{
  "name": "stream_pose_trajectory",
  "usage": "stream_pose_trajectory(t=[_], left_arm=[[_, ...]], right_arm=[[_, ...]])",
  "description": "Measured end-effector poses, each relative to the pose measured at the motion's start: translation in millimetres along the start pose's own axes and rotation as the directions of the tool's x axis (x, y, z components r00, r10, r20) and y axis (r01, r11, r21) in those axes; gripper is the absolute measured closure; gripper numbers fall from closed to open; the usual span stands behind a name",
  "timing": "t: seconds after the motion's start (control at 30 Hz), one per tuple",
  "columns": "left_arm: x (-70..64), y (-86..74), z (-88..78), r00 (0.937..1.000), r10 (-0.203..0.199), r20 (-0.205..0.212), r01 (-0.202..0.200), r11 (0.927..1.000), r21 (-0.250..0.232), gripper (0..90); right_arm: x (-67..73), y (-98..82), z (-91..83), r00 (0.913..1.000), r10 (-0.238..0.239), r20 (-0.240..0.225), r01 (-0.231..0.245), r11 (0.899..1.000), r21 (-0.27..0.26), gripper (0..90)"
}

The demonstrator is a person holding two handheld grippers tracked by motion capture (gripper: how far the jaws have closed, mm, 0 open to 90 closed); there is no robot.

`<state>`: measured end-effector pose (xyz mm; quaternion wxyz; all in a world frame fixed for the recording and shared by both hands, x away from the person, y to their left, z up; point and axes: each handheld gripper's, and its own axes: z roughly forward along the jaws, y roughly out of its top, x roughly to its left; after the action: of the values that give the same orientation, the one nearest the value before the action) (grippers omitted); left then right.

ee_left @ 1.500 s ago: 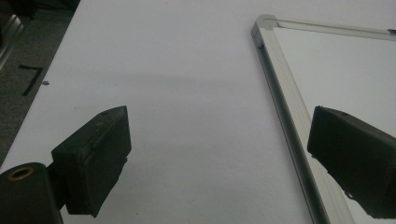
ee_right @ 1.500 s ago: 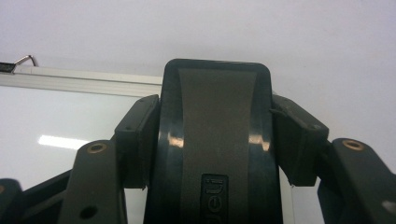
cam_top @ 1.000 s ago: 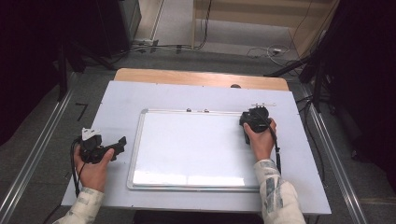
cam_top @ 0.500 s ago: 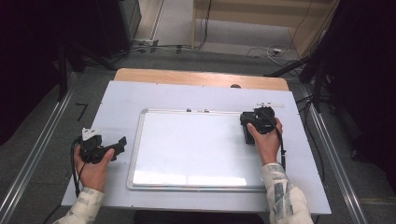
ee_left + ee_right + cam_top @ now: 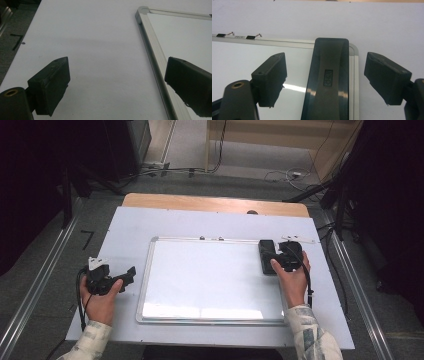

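Note:
A framed whiteboard (image 5: 210, 280) lies flat on the white table (image 5: 200, 222). A black eraser (image 5: 266, 256) rests lengthwise on the board's far right corner. My right gripper (image 5: 282, 251) sits just right of it. In the right gripper view the eraser (image 5: 328, 80) runs between the jaws of that gripper (image 5: 325, 62), which have just been opening, and both pads stand clear of it. My left gripper (image 5: 127, 275) rests open by the board's left edge, over bare table (image 5: 100, 50) with nothing between its jaws (image 5: 117, 67).
Two small black clips (image 5: 210, 238) sit on the board's far frame (image 5: 242, 37). A thin white strip (image 5: 298, 239) lies beyond the right gripper. A wooden edge (image 5: 215, 205) borders the table's far side. Cables trail on the floor behind.
The right gripper, shut on the eraser a second ago, has opened and shifted right. The eraser now lies uncovered on the board's corner. The left hand has stayed put.

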<state>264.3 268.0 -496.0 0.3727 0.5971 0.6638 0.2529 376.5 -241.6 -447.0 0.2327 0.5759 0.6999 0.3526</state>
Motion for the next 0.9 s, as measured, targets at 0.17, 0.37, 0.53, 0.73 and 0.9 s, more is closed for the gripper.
stream_pose_trajectory(t=[0.17, 0.37, 0.53, 0.73, 0.9], left_arm=[[-0.2, 0.1, 0.2, 1.0, 0.001, 0.0, -0.001, 1.0, -0.001, 6.7], [-0.1, 0.2, 0.4, 1.0, 0.001, 0.0, -0.001, 1.0, 0.0, 6.7], [-0.1, 0.5, 0.4, 1.0, 0.0, 0.001, 0.0, 1.0, -0.001, 6.7], [0.0, 0.5, 0.4, 1.0, -0.001, 0.004, 0.001, 1.0, -0.001, 6.7], [-0.2, 0.6, 0.3, 1.0, 0.0, 0.006, 0.0, 1.0, -0.001, 6.7]], right_arm=[[-2.6, -3.5, -9.8, 1.0, -0.003, -0.005, 0.003, 1.0, -0.008, 16.7], [-7.8, -7.6, -19.1, 1.0, 0.003, -0.009, -0.003, 1.0, -0.018, 16.2], [-11.0, -11.7, -23.1, 1.0, 0.0, -0.007, 0.0, 1.0, -0.014, 15.9], [-14.8, -17.4, -23.7, 0.9999, -0.011, -0.007, 0.011, 1.0, -0.004, 15.5], [-17.8, -20.2, -26.5, 0.9998, -0.016, -0.014, 0.016, 1.0, -0.001, 14.9]])
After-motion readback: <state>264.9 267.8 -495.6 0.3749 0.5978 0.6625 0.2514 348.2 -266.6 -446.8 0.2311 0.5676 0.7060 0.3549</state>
